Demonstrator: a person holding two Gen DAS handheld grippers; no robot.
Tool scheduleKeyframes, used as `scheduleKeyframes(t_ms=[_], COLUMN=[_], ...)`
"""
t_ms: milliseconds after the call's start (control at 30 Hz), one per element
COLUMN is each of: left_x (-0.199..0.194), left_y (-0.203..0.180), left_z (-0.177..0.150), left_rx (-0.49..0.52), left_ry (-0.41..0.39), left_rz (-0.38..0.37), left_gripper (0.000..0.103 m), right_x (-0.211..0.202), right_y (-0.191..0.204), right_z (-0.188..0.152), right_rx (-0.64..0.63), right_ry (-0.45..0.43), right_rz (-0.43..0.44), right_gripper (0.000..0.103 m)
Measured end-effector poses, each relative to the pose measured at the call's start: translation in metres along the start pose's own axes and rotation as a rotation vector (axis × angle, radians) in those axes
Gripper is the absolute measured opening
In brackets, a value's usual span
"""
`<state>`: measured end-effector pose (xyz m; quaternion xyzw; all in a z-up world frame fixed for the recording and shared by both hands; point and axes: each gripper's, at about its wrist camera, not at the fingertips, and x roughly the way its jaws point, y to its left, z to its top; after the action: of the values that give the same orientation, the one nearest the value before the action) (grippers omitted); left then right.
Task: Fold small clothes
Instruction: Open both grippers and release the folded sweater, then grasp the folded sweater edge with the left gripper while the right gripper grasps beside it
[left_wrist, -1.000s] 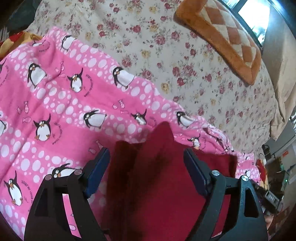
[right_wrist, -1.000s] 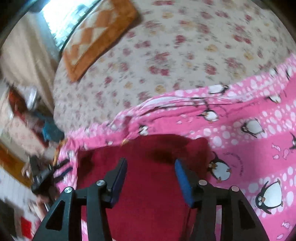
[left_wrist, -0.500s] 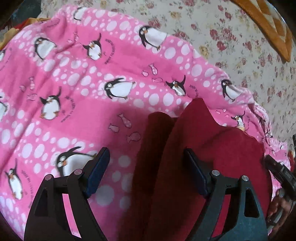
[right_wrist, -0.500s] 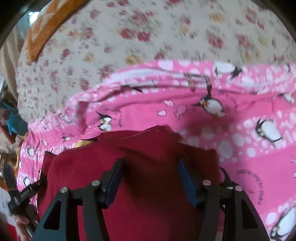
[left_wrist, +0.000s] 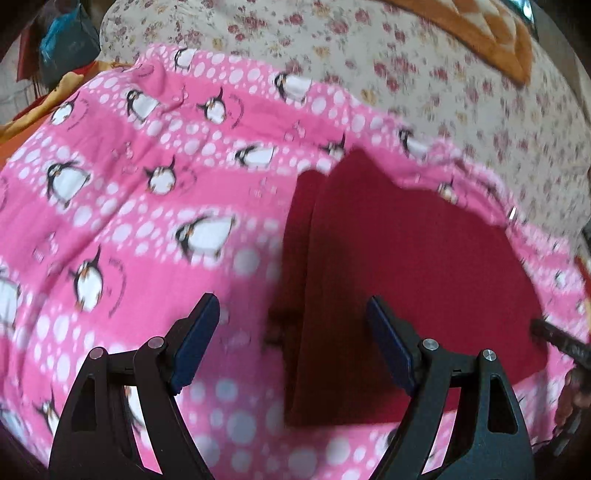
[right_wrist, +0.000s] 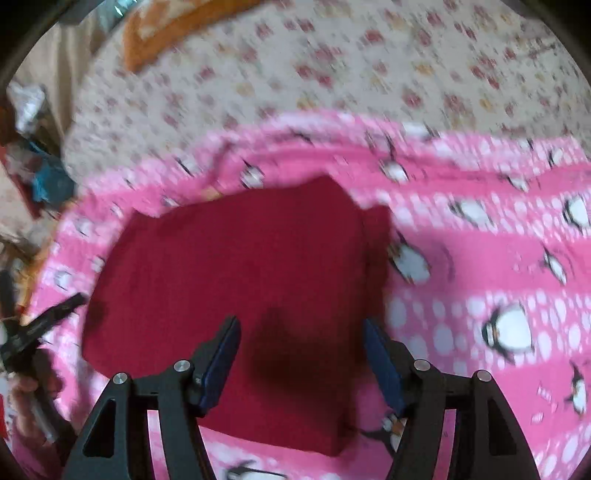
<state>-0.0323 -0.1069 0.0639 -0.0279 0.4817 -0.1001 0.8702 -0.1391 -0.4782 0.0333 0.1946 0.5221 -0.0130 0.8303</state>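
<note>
A dark red folded garment (left_wrist: 406, 258) lies flat on the pink penguin blanket (left_wrist: 129, 206). My left gripper (left_wrist: 293, 332) hovers open above the garment's left folded edge, with nothing pinched. In the right wrist view the same red garment (right_wrist: 240, 258) fills the middle. My right gripper (right_wrist: 301, 354) hangs over its near right part, its jaws opening, the pads clear of the cloth. Each gripper shows at the edge of the other's view: the right gripper (left_wrist: 561, 339) and the left gripper (right_wrist: 37, 325), each with a hand below it.
The pink blanket (right_wrist: 480, 258) covers a bed with a cream floral sheet (left_wrist: 461, 92). An orange checked cushion (left_wrist: 480, 33) lies at the far side. Clutter and a blue bag (right_wrist: 48, 184) sit beyond the bed's left edge.
Both views now take in the whole red garment, lying flat and folded. The left gripper has shifted toward the garment's left edge. The right gripper's jaws stand wider apart.
</note>
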Motion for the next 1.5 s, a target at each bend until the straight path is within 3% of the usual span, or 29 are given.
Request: scheduleKeyframes(t_ms=[67, 133, 333, 467, 667, 767, 867, 1033, 1167, 1233, 1333, 1367, 1400, 1500], left_x=[0.002, 0.004, 0.008, 0.013, 0.018, 0.020, 0.019, 0.020, 0.023, 0.023, 0.023, 0.023, 0.023, 0.023], left_y=[0.000, 0.002, 0.002, 0.004, 0.008, 0.011, 0.020, 0.032, 0.031, 0.032, 0.035, 0.035, 0.035, 0.034], left_z=[-0.011, -0.020, -0.026, -0.025, -0.022, -0.021, -0.020, -0.018, -0.015, -0.016, -0.016, -0.016, -0.016, -0.016], left_rx=[-0.015, -0.036, -0.040, -0.043, -0.065, -0.071, -0.125, -0.189, -0.173, -0.175, -0.192, -0.195, -0.195, -0.192], left_ry=[0.011, 0.009, -0.021, -0.028, -0.025, -0.021, -0.016, -0.007, -0.008, -0.007, -0.008, -0.008, -0.009, -0.012], left_rz=[0.012, -0.006, -0.006, -0.030, -0.070, -0.093, -0.144, -0.206, -0.200, -0.206, -0.219, -0.219, -0.218, -0.214], left_gripper=[0.082, 0.082, 0.082, 0.082, 0.082, 0.082, 0.082, 0.082, 0.082, 0.082, 0.082, 0.082, 0.082, 0.082], right_x=[0.015, 0.015, -0.024, -0.028, 0.013, 0.038, 0.058, 0.107, 0.161, 0.169, 0.159, 0.158, 0.159, 0.173], right_y=[-0.009, -0.012, 0.026, 0.070, 0.153, 0.193, 0.224, 0.263, 0.274, 0.274, 0.273, 0.276, 0.283, 0.303], right_z=[-0.009, -0.011, -0.006, 0.005, 0.020, 0.034, 0.049, 0.077, 0.087, 0.091, 0.096, 0.095, 0.093, 0.081], right_rx=[0.009, 0.041, -0.075, -0.164, -0.314, -0.361, -0.395, -0.390, -0.346, -0.302, -0.244, -0.248, -0.274, -0.391], right_ry=[0.052, 0.060, -0.043, -0.076, -0.066, -0.065, -0.073, -0.038, 0.091, 0.112, 0.118, 0.132, 0.150, 0.182], right_rz=[-0.060, -0.038, -0.082, -0.020, 0.027, 0.052, 0.070, 0.076, 0.068, 0.066, 0.121, 0.138, 0.133, 0.036], right_gripper=[0.066, 0.066, 0.066, 0.066, 0.065, 0.058, 0.058, 0.053, 0.053, 0.053, 0.061, 0.071, 0.076, 0.078])
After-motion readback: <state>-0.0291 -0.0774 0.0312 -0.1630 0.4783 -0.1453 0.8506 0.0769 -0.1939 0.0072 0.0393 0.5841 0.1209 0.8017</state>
